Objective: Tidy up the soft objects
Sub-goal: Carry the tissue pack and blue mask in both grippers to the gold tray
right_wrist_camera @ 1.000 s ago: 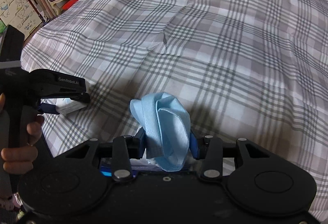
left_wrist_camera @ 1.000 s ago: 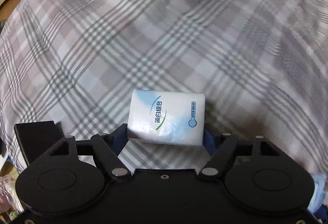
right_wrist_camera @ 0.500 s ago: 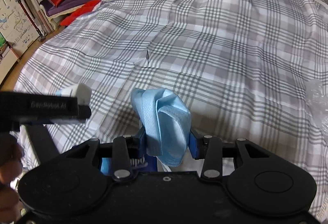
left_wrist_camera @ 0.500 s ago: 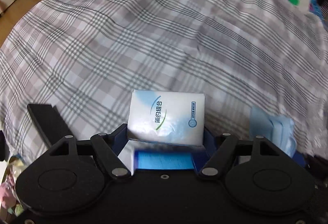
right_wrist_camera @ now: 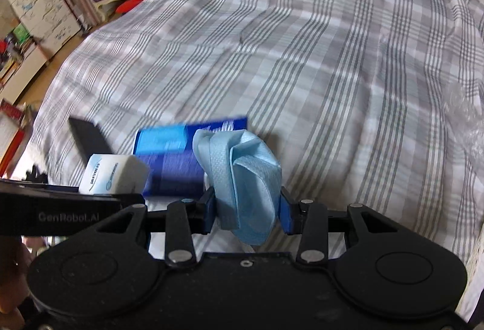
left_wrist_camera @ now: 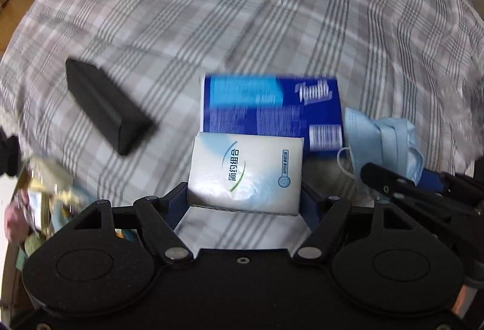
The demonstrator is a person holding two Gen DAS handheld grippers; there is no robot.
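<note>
Jaws of the left gripper (left_wrist_camera: pixel 245 197) are part-open and clamped on the short sides of a white tissue pack (left_wrist_camera: pixel 246 176), which is held clear above the bed (left_wrist_camera: pixel 211 12). Jaws of the right gripper (right_wrist_camera: pixel 248 210) are drawn in tight on a crumpled blue face mask (right_wrist_camera: pixel 242 179), also held off the bed. From the right wrist view the left gripper sits just to the left, the two close together. Directly beyond both held items, a blue tissue package (left_wrist_camera: pixel 266 106) lies flat on the grey plaid bedcover. A black case (left_wrist_camera: pixel 106 112) lies on the cover to its left, apart from it. Both views show motion blur.
</note>
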